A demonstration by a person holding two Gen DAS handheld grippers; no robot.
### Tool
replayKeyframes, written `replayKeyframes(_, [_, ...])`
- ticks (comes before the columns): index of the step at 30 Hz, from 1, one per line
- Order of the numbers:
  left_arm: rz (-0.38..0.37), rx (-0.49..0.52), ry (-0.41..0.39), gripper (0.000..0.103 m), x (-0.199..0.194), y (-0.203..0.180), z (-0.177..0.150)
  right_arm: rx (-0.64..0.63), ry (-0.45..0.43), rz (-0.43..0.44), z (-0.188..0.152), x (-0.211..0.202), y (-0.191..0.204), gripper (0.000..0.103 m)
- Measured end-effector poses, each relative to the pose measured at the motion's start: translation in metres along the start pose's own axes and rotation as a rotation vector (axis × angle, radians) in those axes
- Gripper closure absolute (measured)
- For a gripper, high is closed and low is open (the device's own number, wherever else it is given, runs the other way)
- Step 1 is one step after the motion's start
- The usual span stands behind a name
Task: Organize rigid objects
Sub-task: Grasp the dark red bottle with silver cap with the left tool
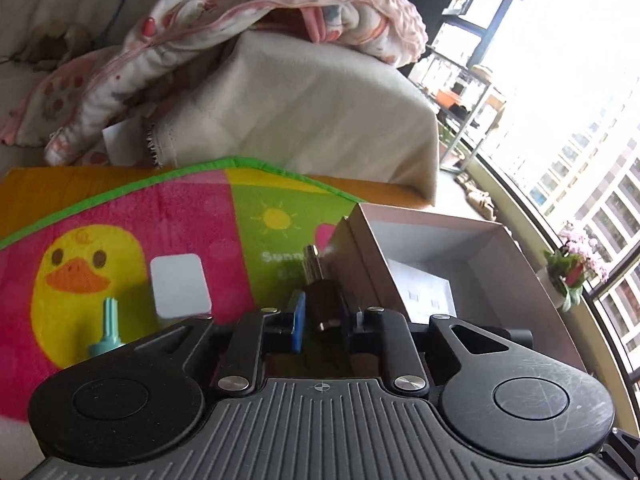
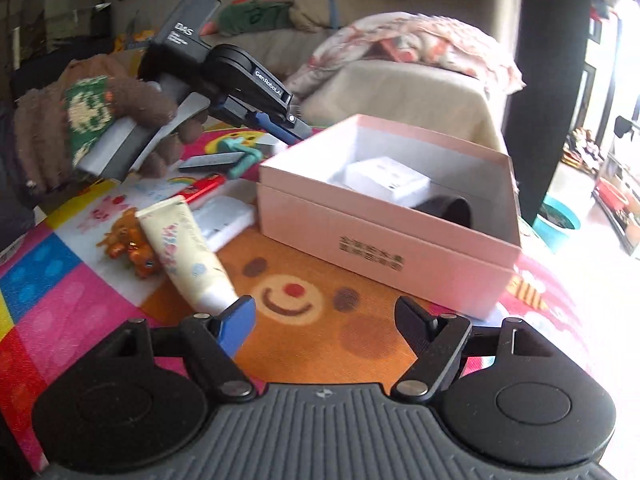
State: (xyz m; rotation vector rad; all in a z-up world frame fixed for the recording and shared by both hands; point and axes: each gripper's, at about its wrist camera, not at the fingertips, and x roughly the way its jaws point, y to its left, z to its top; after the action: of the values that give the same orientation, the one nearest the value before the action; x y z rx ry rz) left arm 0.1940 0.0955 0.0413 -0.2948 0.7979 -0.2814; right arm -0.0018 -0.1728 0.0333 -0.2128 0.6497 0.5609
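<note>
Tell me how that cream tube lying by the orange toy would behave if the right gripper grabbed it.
The cream tube looks soft-walled, so it would probably dent under the right gripper and could flex if held near one end. It lies flat with a flattened end, so rolling seems unlikely. Its glossy skin might slip slightly.

My mat (image 2: 320, 292) is a patchwork of pink, green, orange and blue — a yellow duck (image 1: 80, 276) with an orange bill, a brown-cheeked bear face with a red nose. The box (image 2: 384, 240) is pale pink outside, white inside; the bottle (image 1: 322, 300) between my left pads is dark brown. My glove (image 2: 92, 120) is brown knit with a green-and-cream motif — the tube (image 2: 184, 248) is cream.
</note>
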Motion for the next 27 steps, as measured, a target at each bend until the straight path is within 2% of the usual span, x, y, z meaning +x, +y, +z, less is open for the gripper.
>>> replayKeyframes(2, [-0.032,0.004,0.038,0.082,0.012,0.001,0.007,0.040,-0.003,0.002,-0.004,0.001,-0.012,0.026])
replayKeyframes(5, [0.009,0.054,0.080,0.082,0.028,-0.002,0.012,0.108,-0.003,0.016,-0.007,0.008,-0.026,0.026])
replayKeyframes(6, [0.016,0.068,0.084,0.074,0.032,-0.002,0.013,0.128,0.000,0.021,-0.007,0.011,-0.030,0.026])
replayKeyframes(9, [0.073,0.107,0.083,0.062,0.033,-0.002,0.015,0.173,0.017,0.041,-0.007,0.020,-0.037,0.026])
replayKeyframes(11, [0.154,0.164,0.051,0.066,0.022,-0.006,0.016,0.185,0.026,0.048,-0.008,0.023,-0.038,0.026])
replayKeyframes(12, [0.143,0.163,0.043,0.066,0.018,-0.005,0.017,0.188,0.020,0.054,-0.009,0.022,-0.039,0.026])
replayKeyframes(14, [0.062,0.106,0.070,0.066,0.016,0.003,0.021,0.199,0.016,0.071,-0.011,0.022,-0.041,0.026])
replayKeyframes(15, [0.049,0.091,0.085,0.066,0.018,0.005,0.023,0.204,0.018,0.071,-0.010,0.023,-0.041,0.025])
replayKeyframes(18, [0.104,0.126,0.105,0.065,0.028,0.002,0.021,0.201,0.019,0.072,-0.010,0.024,-0.040,0.023])
replayKeyframes(20, [0.120,0.113,0.122,0.065,0.036,0.004,0.019,0.201,0.018,0.073,-0.010,0.024,-0.040,0.023])
replayKeyframes(23, [0.143,0.137,0.091,0.067,0.039,0.002,0.014,0.205,0.016,0.074,-0.010,0.024,-0.041,0.023])
replayKeyframes(24, [0.150,0.149,0.080,0.072,0.039,0.000,0.012,0.203,0.015,0.072,-0.010,0.024,-0.041,0.023])
replayKeyframes(27, [0.148,0.168,0.058,0.079,0.035,-0.006,0.004,0.188,0.017,0.066,-0.011,0.025,-0.038,0.021])
